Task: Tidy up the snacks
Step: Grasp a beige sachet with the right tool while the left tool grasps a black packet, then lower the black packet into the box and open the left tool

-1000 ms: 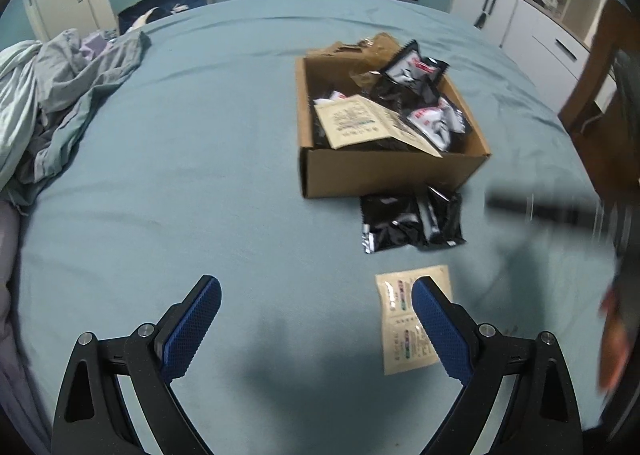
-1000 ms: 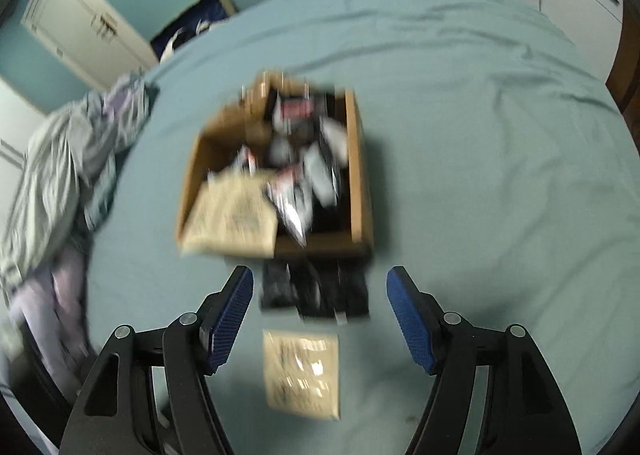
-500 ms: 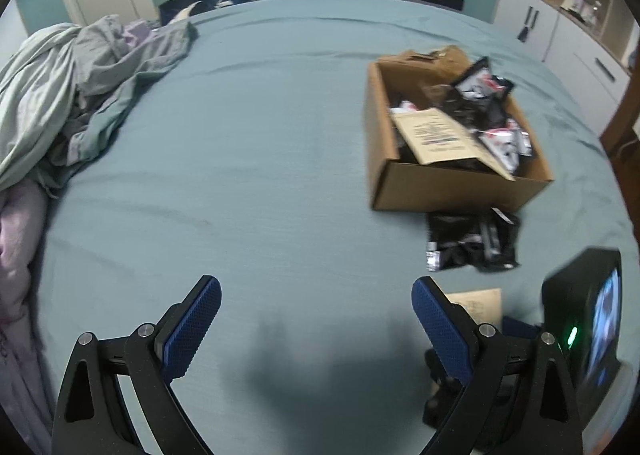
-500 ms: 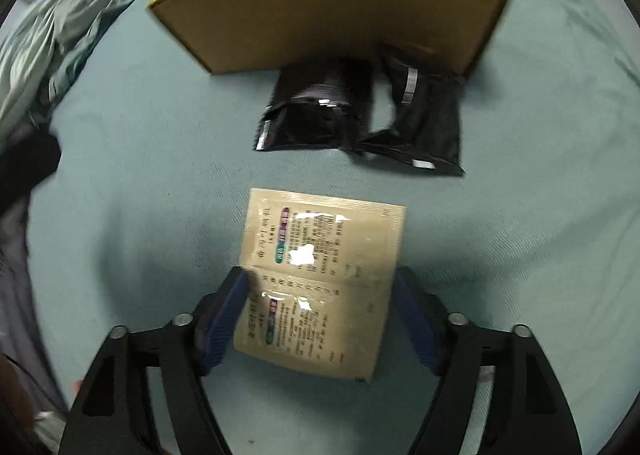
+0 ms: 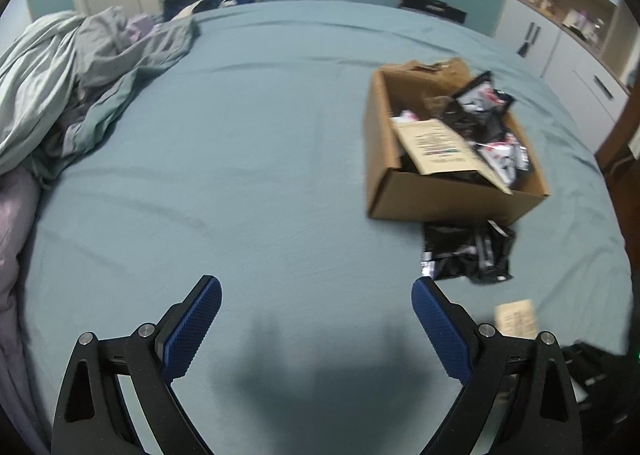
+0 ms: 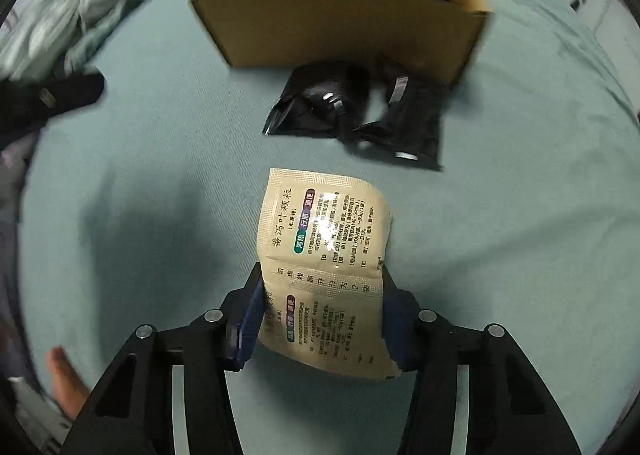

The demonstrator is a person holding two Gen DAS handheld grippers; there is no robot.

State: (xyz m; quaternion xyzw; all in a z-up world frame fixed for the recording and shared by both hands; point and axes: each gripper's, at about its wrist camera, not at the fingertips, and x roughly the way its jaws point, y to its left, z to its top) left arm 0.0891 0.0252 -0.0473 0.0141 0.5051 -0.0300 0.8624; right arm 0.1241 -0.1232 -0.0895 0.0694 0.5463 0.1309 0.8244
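- The wide bed covered in a teal sheet [image 5: 248, 159] fills both views, and everything else lies on it.
- A rumpled grey-green and lilac heap of bedding [image 5: 76, 71] sits at the bed's left edge in the left wrist view.
- An open brown cardboard box [image 5: 448, 199] stands right of centre, packed with black-and-white snack packets and one beige paper packet slanting across its top.
- Two glossy black foil snack packets [image 6: 356, 115] lie side by side on the sheet, just in front of the box's near wall.
- The left gripper [image 5: 316, 319] hangs above bare sheet, its blue-padded fingers spread wide with nothing between them.
- The right gripper [image 6: 322, 315] is clamped on the lower half of a flat beige sachet printed with Chinese text [image 6: 328, 251]; the sachet's upper half curls up off the sheet, pointing towards the black packets.
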